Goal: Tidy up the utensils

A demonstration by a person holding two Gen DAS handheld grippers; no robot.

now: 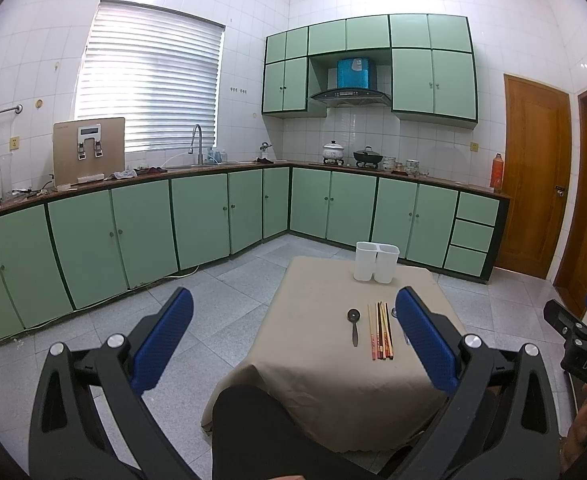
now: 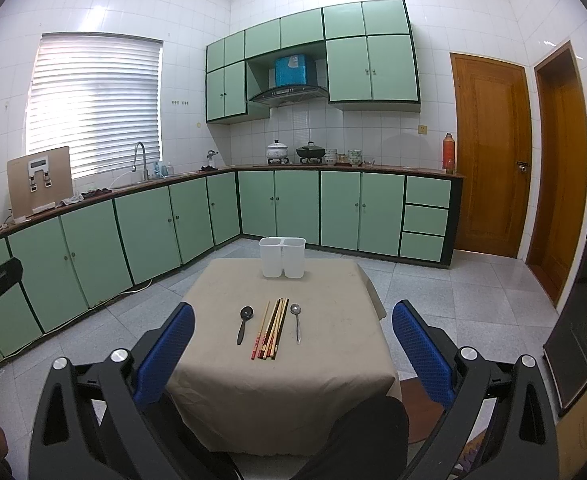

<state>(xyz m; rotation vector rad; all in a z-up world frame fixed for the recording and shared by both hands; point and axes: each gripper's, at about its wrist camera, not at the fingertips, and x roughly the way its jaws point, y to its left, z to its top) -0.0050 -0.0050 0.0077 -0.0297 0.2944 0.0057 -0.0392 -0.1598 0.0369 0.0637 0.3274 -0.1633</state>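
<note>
1. Left gripper (image 1: pixel 293 338) and right gripper (image 2: pixel 293 338) were held wide open, empty.
2. Chopsticks (image 2: pixel 270 330), black spoon (image 2: pixel 244 323), steel spoon (image 2: pixel 296 320) were laid ahead of the right gripper; holder (image 2: pixel 282 258) beyond.
3. Judged light, stiff, slippery; a mid-shaft pinch was advised.

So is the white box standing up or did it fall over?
Standing up. The white two-compartment plastic holder sits upright on the beige tablecloth, openings facing up.

black spoon (image 2: pixel 244 323) | chopsticks (image 2: pixel 270 334) bundled flat | steel spoon (image 2: pixel 296 322) | white two-compartment holder (image 2: pixel 282 257) upright behind
</note>
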